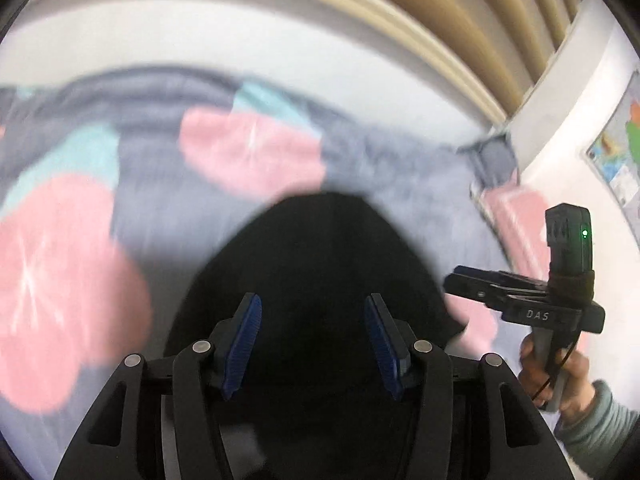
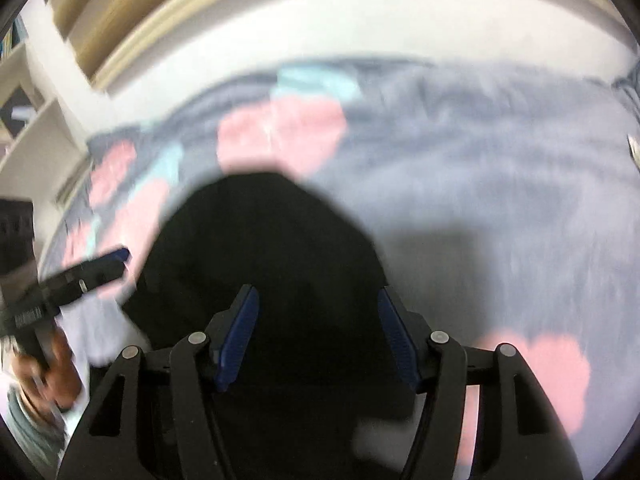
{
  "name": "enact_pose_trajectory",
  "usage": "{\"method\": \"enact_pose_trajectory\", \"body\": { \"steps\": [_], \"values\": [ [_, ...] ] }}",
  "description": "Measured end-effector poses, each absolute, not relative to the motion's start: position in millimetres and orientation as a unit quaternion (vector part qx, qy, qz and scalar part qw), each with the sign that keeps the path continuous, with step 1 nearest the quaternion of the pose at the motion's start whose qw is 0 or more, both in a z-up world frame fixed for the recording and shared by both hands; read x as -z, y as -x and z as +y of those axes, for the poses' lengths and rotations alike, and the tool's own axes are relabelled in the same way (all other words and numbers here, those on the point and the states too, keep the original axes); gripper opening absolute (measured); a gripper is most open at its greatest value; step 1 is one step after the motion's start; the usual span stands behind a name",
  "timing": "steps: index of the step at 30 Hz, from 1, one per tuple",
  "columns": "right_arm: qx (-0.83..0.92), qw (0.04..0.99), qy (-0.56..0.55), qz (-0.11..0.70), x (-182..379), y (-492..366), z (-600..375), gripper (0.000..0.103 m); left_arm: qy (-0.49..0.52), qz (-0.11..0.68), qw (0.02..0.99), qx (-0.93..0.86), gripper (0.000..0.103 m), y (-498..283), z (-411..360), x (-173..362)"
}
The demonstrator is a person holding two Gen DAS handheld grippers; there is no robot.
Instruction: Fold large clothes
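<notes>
**Both grippers open over the black garment, nothing held**

Left gripper (image 1: 314,312): fingers (image 1: 246,344) moderately apart, blue pads facing each other across a clear gap. No cloth pinched between them. The black garment (image 1: 320,248) sits below and ahead of the fingertips, filling the middle of the left wrist view as a rounded dark mound.

Right gripper (image 2: 318,306): fingers (image 2: 398,340) a bit wider than the left, also with nothing between the pads. Same black garment (image 2: 260,240) under and ahead of it, its edge reaching toward the left of the right wrist view.

Garment lies on a bed covered with a grey bedspread (image 1: 380,160) printed with pink and teal flower shapes. Bedspread is around the garment on all visible sides. A beige headboard (image 1: 420,40) runs behind the bed.

Cross views: the right gripper shows at the right edge of the left wrist view, gripped by a hand (image 1: 560,372) with a grey-green sleeve (image 1: 604,428). The left gripper shows at the left edge of the right wrist view, fingertips over the garment's left margin.

Heavy motion blur in both frames, so whether the garment is folded or just bunched I can't say for sure; it looks like a heaped pile.

White shelves (image 2: 36,120) at far left of the right wrist view.
</notes>
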State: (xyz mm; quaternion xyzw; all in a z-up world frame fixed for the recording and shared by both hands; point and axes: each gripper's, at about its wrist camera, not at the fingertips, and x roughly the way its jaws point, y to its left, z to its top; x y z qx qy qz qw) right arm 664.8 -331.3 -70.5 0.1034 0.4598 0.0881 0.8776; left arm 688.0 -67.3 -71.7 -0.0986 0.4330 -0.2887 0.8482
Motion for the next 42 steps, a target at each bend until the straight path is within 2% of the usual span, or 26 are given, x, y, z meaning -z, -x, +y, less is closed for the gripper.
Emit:
{"method": "enact_pose_trajectory", "body": {
  "steps": [2, 4, 6, 9, 13, 20, 22, 25, 27, 30, 35, 36, 38, 42],
  "values": [
    [-0.089, 0.881, -0.100, 0.453, 68.2, -690.6, -321.2, 0.065, 0.100, 0.439, 0.846, 0.287, 0.055, -705.8, -77.8, 77.2],
    [-0.090, 0.875, -0.092, 0.467, 82.1, -715.6, -310.6, 0.065, 0.097, 0.469, 0.839, 0.258, 0.055, -726.3, -85.1, 105.3],
    [-0.069, 0.857, -0.069, 0.506, 115.2, -734.6, -300.2, 0.065, 0.109, 0.507, 0.824, 0.229, 0.055, -734.7, -79.0, 144.7],
    [-0.068, 0.829, -0.064, 0.551, 167.7, -732.2, -302.2, 0.065, 0.146, 0.496, 0.821, 0.242, 0.054, -722.1, -66.5, 173.4],
    [-0.078, 0.828, -0.114, 0.543, 164.5, -725.9, -321.1, 0.065, 0.139, 0.496, 0.819, 0.255, 0.055, -717.9, -65.5, 166.3],
    [-0.111, 0.855, -0.081, 0.501, 99.9, -667.7, -327.9, 0.065, 0.115, 0.469, 0.822, 0.302, 0.055, -672.7, -44.5, 113.6],
    [-0.115, 0.849, -0.071, 0.510, 102.4, -650.4, -333.9, 0.065, 0.106, 0.486, 0.816, 0.294, 0.055, -664.6, -42.1, 120.9],
    [-0.093, 0.826, -0.036, 0.555, 138.2, -642.2, -323.6, 0.065, 0.100, 0.551, 0.788, 0.257, 0.055, -677.8, -46.7, 164.5],
    [-0.091, 0.818, -0.039, 0.566, 151.1, -643.4, -324.9, 0.065, 0.126, 0.554, 0.783, 0.254, 0.055, -683.1, -46.0, 175.2],
    [-0.102, 0.821, -0.047, 0.560, 137.9, -643.5, -331.9, 0.065, 0.105, 0.549, 0.786, 0.265, 0.055, -680.0, -47.1, 157.5],
    [-0.142, 0.830, -0.095, 0.532, 103.6, -647.8, -361.3, 0.066, 0.107, 0.494, 0.811, 0.295, 0.055, -680.9, -24.7, 108.3],
    [-0.144, 0.830, -0.104, 0.529, 100.1, -653.3, -367.8, 0.067, 0.115, 0.483, 0.818, 0.291, 0.057, -690.0, -17.5, 100.4],
    [-0.133, 0.831, -0.119, 0.527, 99.1, -667.2, -378.2, 0.073, 0.128, 0.482, 0.819, 0.285, 0.077, -709.8, -10.0, 100.2],
    [-0.141, 0.809, -0.146, 0.551, 114.6, -695.4, -382.9, 0.073, 0.168, 0.525, 0.782, 0.291, 0.078, -749.6, -7.6, 131.7]
  ]
}}
